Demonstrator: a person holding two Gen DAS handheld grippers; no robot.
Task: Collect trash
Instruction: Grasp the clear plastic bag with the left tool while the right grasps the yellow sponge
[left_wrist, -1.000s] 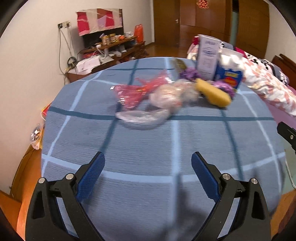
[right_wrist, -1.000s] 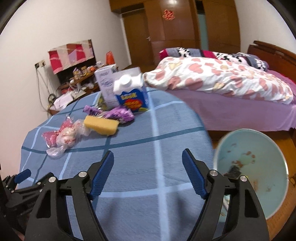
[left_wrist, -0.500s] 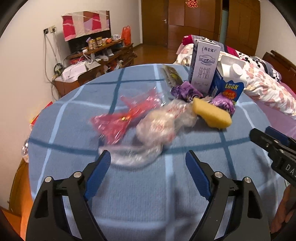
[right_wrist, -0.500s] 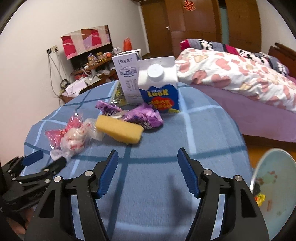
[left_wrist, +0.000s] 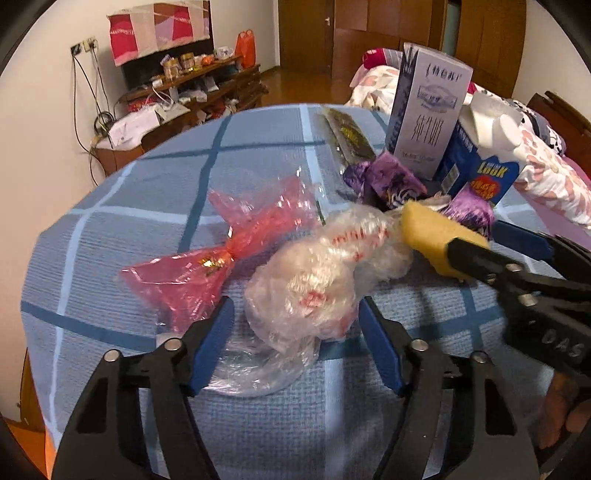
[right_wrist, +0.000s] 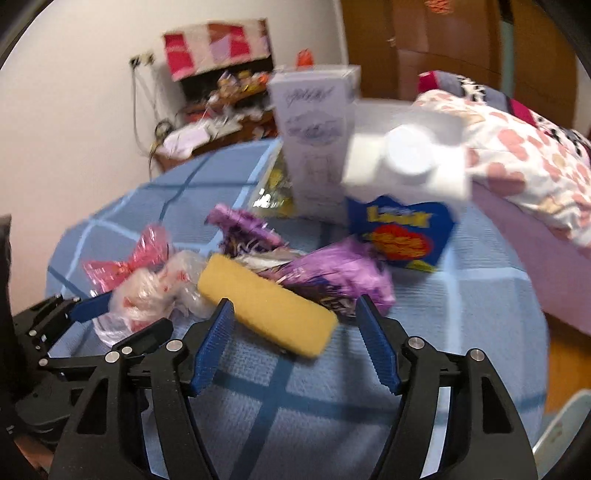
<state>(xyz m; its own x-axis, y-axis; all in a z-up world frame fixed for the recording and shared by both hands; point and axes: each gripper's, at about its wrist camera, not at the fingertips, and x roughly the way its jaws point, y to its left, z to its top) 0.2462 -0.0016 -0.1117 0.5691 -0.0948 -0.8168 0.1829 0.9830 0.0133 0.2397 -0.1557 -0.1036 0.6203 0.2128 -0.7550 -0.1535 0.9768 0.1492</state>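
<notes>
Trash heaped mid-tabletop (left_wrist: 110, 236), ready for pickup. Left gripper (left_wrist: 295, 347) straddles clear bag (left_wrist: 314, 288), jaws just been closing, part-open, pads not yet pressing; nothing held. Pink wrapper (left_wrist: 229, 254) at its 10 o'clock. Right gripper (right_wrist: 293, 343) part-open, empty, straddling near end of sponge (right_wrist: 266, 306). Purple wrapper (right_wrist: 340, 277) at 1 o'clock; cartons (right_wrist: 399, 206) upright at 12.

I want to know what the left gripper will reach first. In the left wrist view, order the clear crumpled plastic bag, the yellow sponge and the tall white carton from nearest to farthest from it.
1. Clear crumpled plastic bag: between the fingers of the left gripper, which have just been closing.
2. Yellow sponge: farther back, to the right.
3. Tall white carton: upright at the far right.
</notes>
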